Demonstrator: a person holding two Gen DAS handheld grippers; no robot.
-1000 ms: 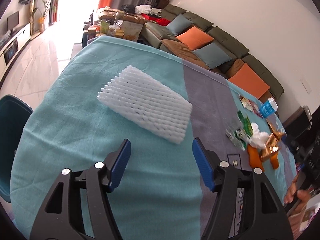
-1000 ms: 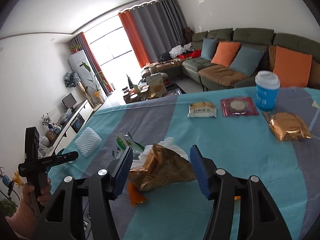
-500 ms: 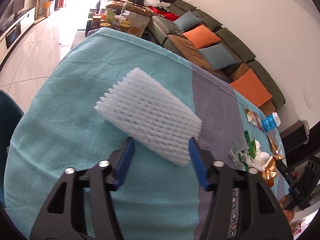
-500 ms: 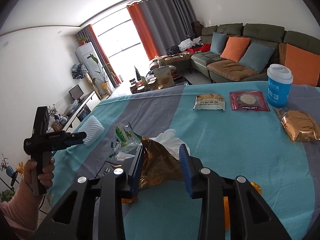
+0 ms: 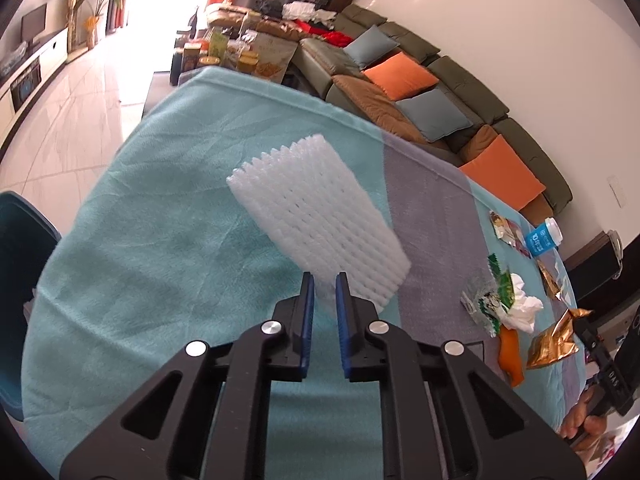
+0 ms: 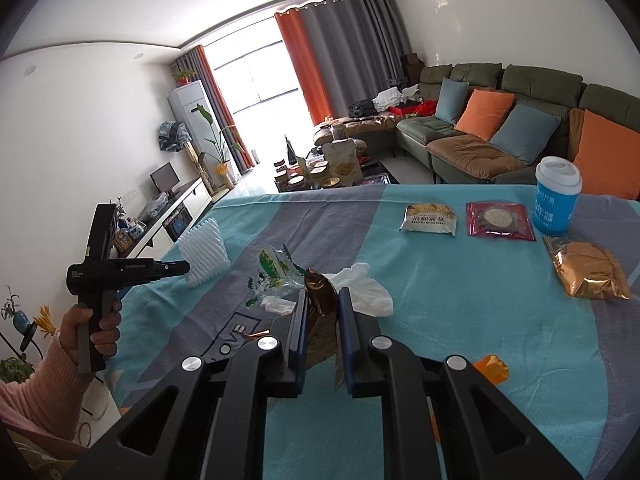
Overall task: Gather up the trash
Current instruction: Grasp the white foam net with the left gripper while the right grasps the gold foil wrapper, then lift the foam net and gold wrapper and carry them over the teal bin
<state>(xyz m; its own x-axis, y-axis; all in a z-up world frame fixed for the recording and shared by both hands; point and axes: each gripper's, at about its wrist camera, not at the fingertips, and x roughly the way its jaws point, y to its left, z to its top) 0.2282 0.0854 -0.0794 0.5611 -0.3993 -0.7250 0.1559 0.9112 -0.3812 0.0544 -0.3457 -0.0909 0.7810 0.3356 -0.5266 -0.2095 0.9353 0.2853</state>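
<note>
My left gripper [image 5: 325, 280] is shut on the near edge of a white foam net sleeve [image 5: 320, 216] and holds it tilted up off the teal tablecloth [image 5: 160, 264]. The sleeve also shows in the right wrist view [image 6: 204, 252], held by the left gripper [image 6: 186, 267]. My right gripper [image 6: 324, 300] is shut on a crumpled gold wrapper [image 6: 320, 292], which also shows in the left wrist view [image 5: 554, 344]. A white tissue [image 6: 360, 286], a green-and-clear wrapper [image 6: 272, 270] and orange scraps [image 6: 490, 366] lie around it.
A blue cup [image 6: 556, 196], a white snack packet [image 6: 430, 219], a red packet [image 6: 498, 220] and a gold pouch [image 6: 588, 268] sit at the table's far right. A dark teal bin [image 5: 20, 272] stands left of the table. A sofa stands behind.
Both grippers closed: the left on the foam sleeve, lifting its edge, the right on the gold wrapper, which now stands up between the fingers.
</note>
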